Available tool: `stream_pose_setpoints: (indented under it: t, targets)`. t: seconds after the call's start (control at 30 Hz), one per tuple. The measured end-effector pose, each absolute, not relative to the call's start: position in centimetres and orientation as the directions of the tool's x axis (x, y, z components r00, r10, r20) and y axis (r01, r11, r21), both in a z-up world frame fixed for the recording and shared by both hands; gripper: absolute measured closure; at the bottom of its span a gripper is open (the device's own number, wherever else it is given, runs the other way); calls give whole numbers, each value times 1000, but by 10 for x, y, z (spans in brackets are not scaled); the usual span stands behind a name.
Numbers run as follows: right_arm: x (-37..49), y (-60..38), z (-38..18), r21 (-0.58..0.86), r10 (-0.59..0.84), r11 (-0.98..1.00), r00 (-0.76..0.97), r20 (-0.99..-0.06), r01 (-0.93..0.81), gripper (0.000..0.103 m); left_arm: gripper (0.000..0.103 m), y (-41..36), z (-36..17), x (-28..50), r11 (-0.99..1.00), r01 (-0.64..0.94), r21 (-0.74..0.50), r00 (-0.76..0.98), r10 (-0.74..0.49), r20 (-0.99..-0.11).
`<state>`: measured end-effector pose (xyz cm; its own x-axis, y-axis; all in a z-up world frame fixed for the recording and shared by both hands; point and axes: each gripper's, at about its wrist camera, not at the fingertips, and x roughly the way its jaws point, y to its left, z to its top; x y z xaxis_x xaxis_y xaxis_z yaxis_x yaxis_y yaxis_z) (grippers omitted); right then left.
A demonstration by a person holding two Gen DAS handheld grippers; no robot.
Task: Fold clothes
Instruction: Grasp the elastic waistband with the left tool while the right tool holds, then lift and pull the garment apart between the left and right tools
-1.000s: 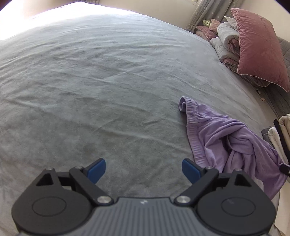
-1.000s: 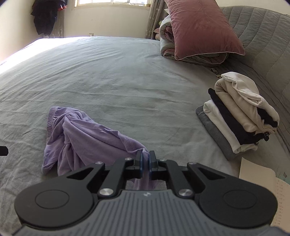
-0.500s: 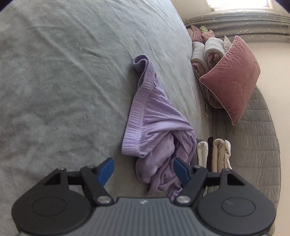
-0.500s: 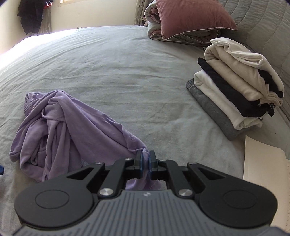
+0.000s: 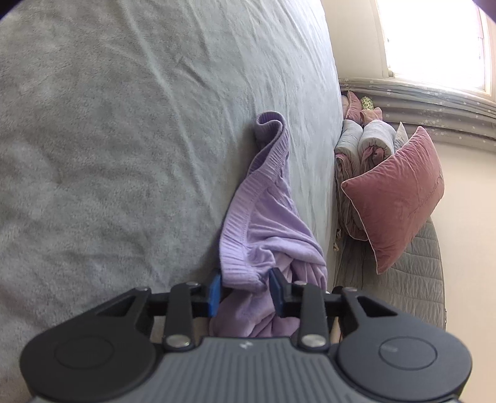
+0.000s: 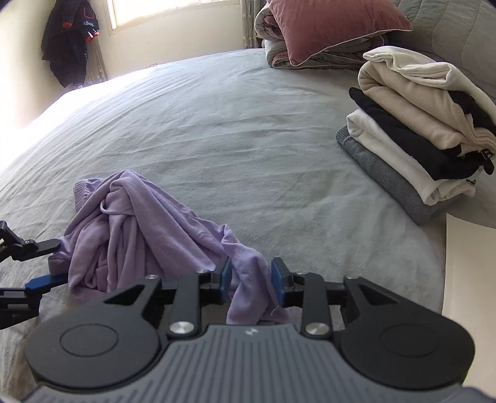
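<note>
One lilac garment [image 6: 139, 229], crumpled; one stack of folded clothes [image 6: 415, 130] of five layers, from the bottom grey, white, black, beige and white. Two grippers: the left gripper [image 5: 245, 290] and the right gripper [image 6: 251, 280], each with two blue pads. One pink cushion [image 6: 331, 24], one rolled quilt bundle [image 5: 362, 148], one grey bedspread [image 6: 248, 124], one dark garment hanging in the corner [image 6: 69, 40], one pale sheet of card [image 6: 468, 266] and one window [image 5: 434, 40].
</note>
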<state>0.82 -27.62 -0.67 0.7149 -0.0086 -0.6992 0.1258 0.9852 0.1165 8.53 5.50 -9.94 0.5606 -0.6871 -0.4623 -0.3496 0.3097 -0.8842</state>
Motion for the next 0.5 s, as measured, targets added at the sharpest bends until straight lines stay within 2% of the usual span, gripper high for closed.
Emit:
stream_pose_setpoints:
  t: [0.03, 0.3, 0.5]
  targets:
    - [5, -275, -4, 136, 15, 985, 724, -689, 109, 50, 78, 56, -99, 86, 311, -350, -884, 565, -682, -464]
    - [0, -253, 5, 193, 145, 981, 750, -646, -23, 49, 81, 68, -67, 81, 483, -263, -835, 676, -525, -517]
    - [4, -226, 1, 254, 315, 948, 690, -651, -194, 46, 81, 86, -44, 77, 570, -245, -784, 748, -404, -527]
